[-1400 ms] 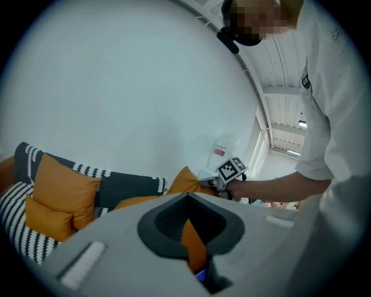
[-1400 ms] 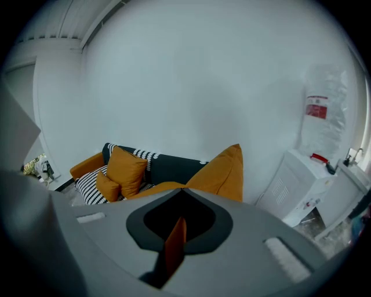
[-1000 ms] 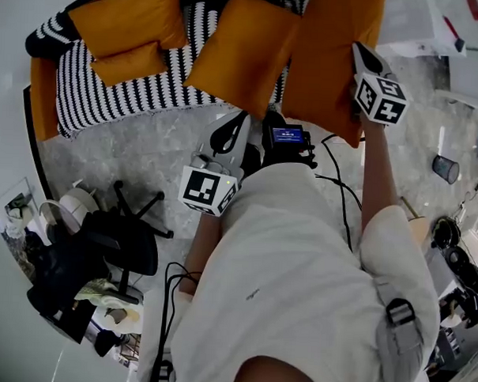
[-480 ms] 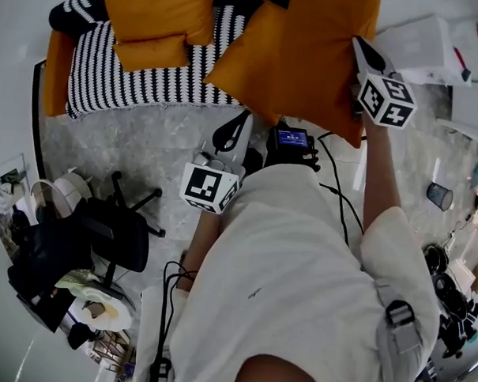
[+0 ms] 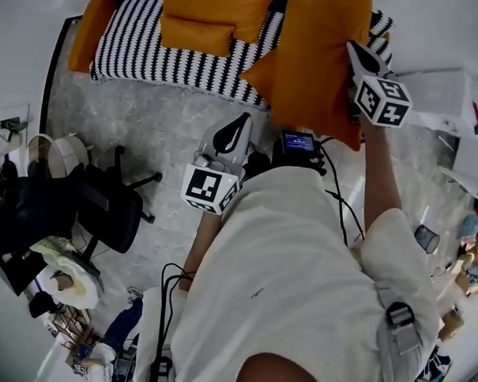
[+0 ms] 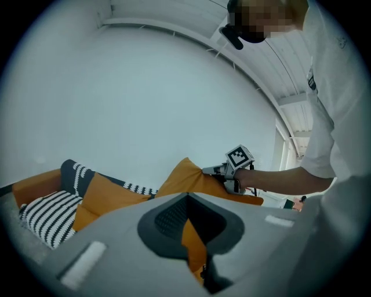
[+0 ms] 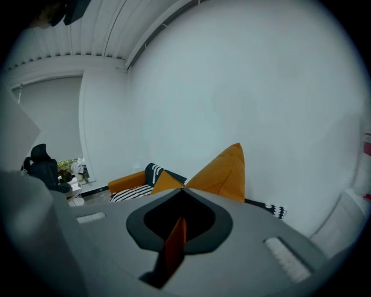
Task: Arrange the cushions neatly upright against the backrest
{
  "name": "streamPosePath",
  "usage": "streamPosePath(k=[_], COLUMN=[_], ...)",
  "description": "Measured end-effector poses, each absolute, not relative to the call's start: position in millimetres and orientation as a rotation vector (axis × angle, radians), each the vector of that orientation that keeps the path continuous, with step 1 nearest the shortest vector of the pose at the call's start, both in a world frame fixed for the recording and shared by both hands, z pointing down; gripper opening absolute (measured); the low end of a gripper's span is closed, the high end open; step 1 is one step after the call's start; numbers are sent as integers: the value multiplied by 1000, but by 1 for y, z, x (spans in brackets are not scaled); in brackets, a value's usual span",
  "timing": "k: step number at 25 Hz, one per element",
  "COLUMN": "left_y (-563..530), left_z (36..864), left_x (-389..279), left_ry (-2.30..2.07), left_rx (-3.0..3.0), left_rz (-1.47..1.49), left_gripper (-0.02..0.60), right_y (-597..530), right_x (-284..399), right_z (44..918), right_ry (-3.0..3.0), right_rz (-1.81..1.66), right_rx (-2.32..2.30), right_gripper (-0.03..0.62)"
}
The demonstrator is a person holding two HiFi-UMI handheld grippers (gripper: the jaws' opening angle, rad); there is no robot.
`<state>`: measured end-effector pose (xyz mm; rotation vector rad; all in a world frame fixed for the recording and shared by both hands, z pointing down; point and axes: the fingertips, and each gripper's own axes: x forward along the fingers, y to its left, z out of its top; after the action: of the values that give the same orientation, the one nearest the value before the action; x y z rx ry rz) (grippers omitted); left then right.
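Note:
In the head view my right gripper (image 5: 356,53) is raised and shut on the edge of a large orange cushion (image 5: 316,55) that hangs in front of the person. Lower down, my left gripper (image 5: 240,121) is shut on the bottom corner of a second orange cushion (image 5: 260,70), which overlaps the first. Orange fabric shows between the jaws in the left gripper view (image 6: 194,243) and the right gripper view (image 7: 174,243). The black-and-white striped sofa (image 5: 166,52) has an orange arm and two more orange cushions (image 5: 211,19) lying on its seat.
A black office chair (image 5: 104,212) and a round white object (image 5: 55,154) stand at the left on the marble floor. White boxes (image 5: 445,84) sit at the right. A small device with a lit screen (image 5: 299,141) and cables hang at the person's front.
The sofa has slid to the right and further up in the head view as the person turned. The two held cushions have come together and now overlap. Both grippers keep their grip.

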<state>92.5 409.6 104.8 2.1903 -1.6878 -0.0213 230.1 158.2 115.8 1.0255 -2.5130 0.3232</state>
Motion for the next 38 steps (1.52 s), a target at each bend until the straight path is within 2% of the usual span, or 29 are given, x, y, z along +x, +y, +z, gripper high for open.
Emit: streamPosePath(k=[10, 24, 38], left_y=[440, 377, 354], left_z=[113, 99, 110], left_x=[12, -89, -163], left_ry=[-1906, -2080, -2224], left_rx=[1967, 1805, 1582], left_rz=[-81, -41, -35], left_gripper=[0, 0, 0], right_y=[170, 135, 101], right_x=[85, -93, -223], right_z=[119, 111, 120], right_ry=[-2622, -2747, -2780], right_rz=[304, 319, 329], right_rx=[726, 344, 100], right_gripper=[26, 26, 26])
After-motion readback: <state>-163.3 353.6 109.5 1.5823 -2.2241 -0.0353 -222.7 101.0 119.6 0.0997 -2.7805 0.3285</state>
